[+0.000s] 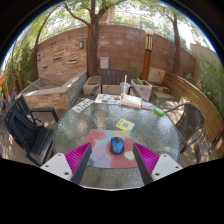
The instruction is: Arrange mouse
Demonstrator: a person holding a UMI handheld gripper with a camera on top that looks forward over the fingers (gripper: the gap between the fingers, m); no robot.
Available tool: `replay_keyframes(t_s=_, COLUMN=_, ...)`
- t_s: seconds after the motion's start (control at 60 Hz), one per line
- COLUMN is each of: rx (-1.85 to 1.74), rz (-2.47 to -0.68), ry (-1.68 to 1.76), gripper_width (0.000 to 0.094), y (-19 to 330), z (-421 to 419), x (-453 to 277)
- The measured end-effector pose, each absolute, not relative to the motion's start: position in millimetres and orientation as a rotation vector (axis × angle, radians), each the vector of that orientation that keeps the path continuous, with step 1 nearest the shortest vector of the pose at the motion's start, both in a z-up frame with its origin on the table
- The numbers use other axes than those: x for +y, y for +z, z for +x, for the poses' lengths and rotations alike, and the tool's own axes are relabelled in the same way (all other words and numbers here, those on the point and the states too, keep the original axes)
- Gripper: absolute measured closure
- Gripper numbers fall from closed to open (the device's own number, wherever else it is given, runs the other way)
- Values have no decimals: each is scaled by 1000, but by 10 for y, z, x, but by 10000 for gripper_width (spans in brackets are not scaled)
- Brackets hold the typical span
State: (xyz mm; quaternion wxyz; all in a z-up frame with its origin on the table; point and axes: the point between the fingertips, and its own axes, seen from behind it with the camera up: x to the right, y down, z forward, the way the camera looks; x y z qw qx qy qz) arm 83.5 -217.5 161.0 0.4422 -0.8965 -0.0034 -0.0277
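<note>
A blue and black mouse (117,146) lies on a pink and red mouse mat (108,149) on a round glass table (85,125). My gripper (112,160) hovers over the near edge of the table. Its two magenta pads (78,157) stand wide apart. The mouse lies just ahead of the fingertips, between their lines, with clear gaps at both sides. Nothing is held.
A small yellow-green card (124,125) lies beyond the mat. Papers and boxes (112,99) sit at the table's far side. Dark chairs (28,125) stand at the left and one (190,122) at the right. A brick wall (110,50) and a tree stand behind.
</note>
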Motion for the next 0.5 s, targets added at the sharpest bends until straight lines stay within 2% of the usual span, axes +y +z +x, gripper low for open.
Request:
replay_keyframes(t_s=0.233, rx=0, rz=-2180, ry=-112, gripper_width=83, y=2078, z=778, x=-2667)
replay_keyframes(t_s=0.5, rx=15, rz=-2179, ry=-111, gripper_width=85, y=2189, z=791, x=-2900)
